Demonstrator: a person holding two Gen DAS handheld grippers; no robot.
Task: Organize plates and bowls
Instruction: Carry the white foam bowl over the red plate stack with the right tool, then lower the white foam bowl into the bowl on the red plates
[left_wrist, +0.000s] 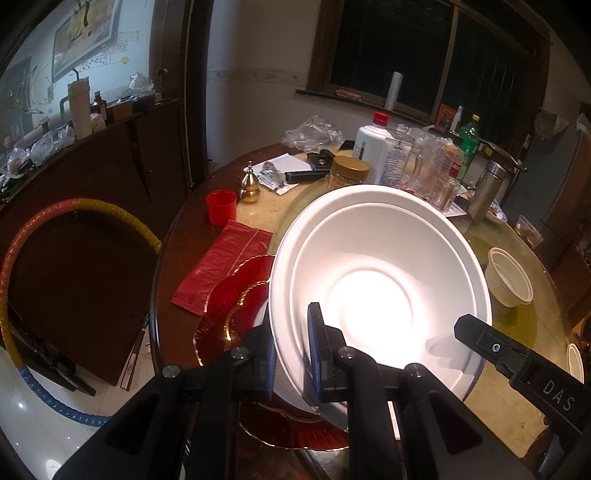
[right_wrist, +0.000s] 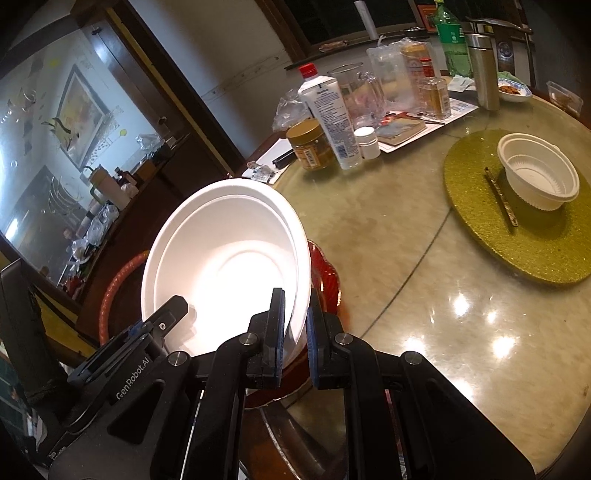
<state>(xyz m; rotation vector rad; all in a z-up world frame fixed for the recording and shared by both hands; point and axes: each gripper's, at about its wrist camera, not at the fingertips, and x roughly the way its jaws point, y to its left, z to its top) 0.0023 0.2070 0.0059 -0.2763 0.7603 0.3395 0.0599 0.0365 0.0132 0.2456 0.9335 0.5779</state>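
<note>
Two grips, left wrist view: I have the left gripper (left_wrist: 290, 354) clamped on the near left rim of the white bowl (left_wrist: 380, 266), one pad inside, one outside; the right gripper (left_wrist: 476, 334) reaches in from 4 o'clock onto the opposite rim.
Bowl's place: held tilted, off the table, above the red plate (left_wrist: 236, 295) at 8 o'clock.
Doing it well: I judge both hands must travel together and level out the tilt; a thin rim could flex or slip if one hand leads.
Surface: round marble table (left_wrist: 258, 210), with a red cup (left_wrist: 221, 206) at 10 o'clock and a small ribbed bowl (left_wrist: 511, 282) at 3 o'clock.
Right wrist view, jaws: right gripper (right_wrist: 295, 325) pinched shut on the bowl's right rim; left gripper (right_wrist: 173, 306) comes in at 9 o'clock on the far rim.
Landing spot: I reckon the green mat (right_wrist: 476, 192) at 2 o'clock, where the ribbed bowl sits beside a stick (right_wrist: 500, 195), is one candidate.
Room: bottles and jars crowd 12 o'clock; a mirrored cabinet (right_wrist: 55, 147) stands at 9 o'clock.
</note>
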